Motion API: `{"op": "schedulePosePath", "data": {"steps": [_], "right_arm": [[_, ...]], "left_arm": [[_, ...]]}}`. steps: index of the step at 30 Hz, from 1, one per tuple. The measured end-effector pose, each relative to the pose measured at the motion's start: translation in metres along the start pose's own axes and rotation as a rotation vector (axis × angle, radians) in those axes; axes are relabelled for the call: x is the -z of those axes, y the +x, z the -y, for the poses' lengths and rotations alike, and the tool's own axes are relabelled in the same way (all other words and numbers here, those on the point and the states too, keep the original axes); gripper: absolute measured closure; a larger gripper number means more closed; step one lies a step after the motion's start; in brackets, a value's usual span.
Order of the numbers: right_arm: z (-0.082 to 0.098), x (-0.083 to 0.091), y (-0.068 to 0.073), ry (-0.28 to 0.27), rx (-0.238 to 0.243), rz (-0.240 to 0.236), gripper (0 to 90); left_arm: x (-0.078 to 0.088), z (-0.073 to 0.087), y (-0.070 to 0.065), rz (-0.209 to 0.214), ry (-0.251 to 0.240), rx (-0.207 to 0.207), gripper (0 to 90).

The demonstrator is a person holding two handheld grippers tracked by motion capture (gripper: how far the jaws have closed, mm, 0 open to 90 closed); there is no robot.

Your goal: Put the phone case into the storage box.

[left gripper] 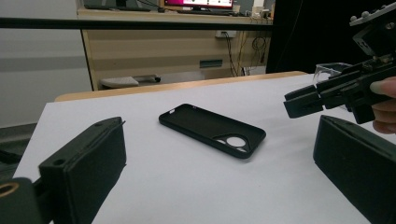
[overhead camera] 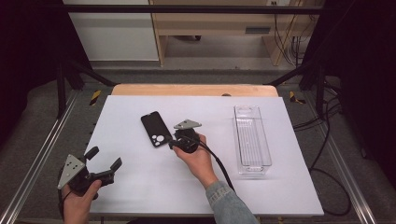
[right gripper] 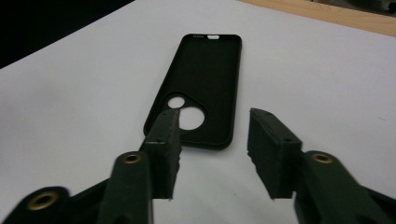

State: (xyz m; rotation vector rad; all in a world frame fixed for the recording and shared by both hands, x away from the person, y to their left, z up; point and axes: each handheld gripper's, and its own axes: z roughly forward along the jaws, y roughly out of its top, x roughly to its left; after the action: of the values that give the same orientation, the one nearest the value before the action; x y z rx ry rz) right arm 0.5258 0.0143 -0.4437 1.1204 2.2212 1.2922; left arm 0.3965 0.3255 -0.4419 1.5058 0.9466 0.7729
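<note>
1. One black soft-looking phone case with round camera cut-outs [overhead camera: 156, 129] lies flat, open side up, on the white table sheet [overhead camera: 140, 186], left of centre; camera-hole end points toward the person.
2. Right gripper view: same case [right gripper: 205, 74] sits just ahead of the jaws, its near end with the cut-outs between and slightly beyond the left jaw tip; that tip overlaps the case edge in the picture, contact cannot be told.
3. Right gripper [overhead camera: 173, 143], black with a grey three-cornered plate on top, is held by the right hand [overhead camera: 198, 158] just beside the case's near right corner. Its jaws are spread apart with nothing between them [right gripper: 212, 140].
4. Left gripper view: right gripper [left gripper: 303, 100] comes in from the right, jaw tips low over the sheet, close to the case [left gripper: 212, 129] but seemingly apart from it.
5. Left gripper [overhead camera: 105, 161], black with grey plate, is held by the left hand [overhead camera: 79, 196] at the near left of the table, well apart from the case; jaws wide apart, nothing held [left gripper: 219, 182].
6. Clear plastic oblong bin [overhead camera: 252, 135] stands on the right part of the sheet, lengthwise away from the person, well apart from the case.
7. Wooden table edge [overhead camera: 194, 89] shows beyond the sheet; black cable [overhead camera: 222, 165] trails from the right gripper along the denim sleeve [overhead camera: 229, 200].
</note>
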Motion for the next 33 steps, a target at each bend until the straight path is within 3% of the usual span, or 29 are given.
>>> {"op": "schedulePosePath", "data": {"steps": [3, 9, 17, 26, 33], "right_arm": [[0.002, -0.004, 0.005, 0.002, 0.026, -0.009, 74.9], [0.007, -0.015, 0.012, 0.024, 0.037, -0.032, 86.3], [0.006, -0.04, 0.012, 0.065, -0.019, -0.013, 89.4], [0.002, -0.064, 0.019, 0.119, 0.023, 0.013, 89.3], [0.0, -0.066, 0.016, 0.167, 0.041, 0.013, 90.0]], "left_arm": [[0.001, 0.0, 0.0, -0.001, -0.001, -0.001, 2.6], [0.0, 0.0, 0.001, -0.002, -0.001, 0.003, 2.7], [0.0, 0.0, 0.0, 0.002, -0.005, 0.003, 2.7], [0.0, -0.001, 0.001, 0.008, -0.007, 0.005, 2.7], [-0.001, -0.001, 0.001, 0.012, -0.005, 0.005, 2.7]]}}
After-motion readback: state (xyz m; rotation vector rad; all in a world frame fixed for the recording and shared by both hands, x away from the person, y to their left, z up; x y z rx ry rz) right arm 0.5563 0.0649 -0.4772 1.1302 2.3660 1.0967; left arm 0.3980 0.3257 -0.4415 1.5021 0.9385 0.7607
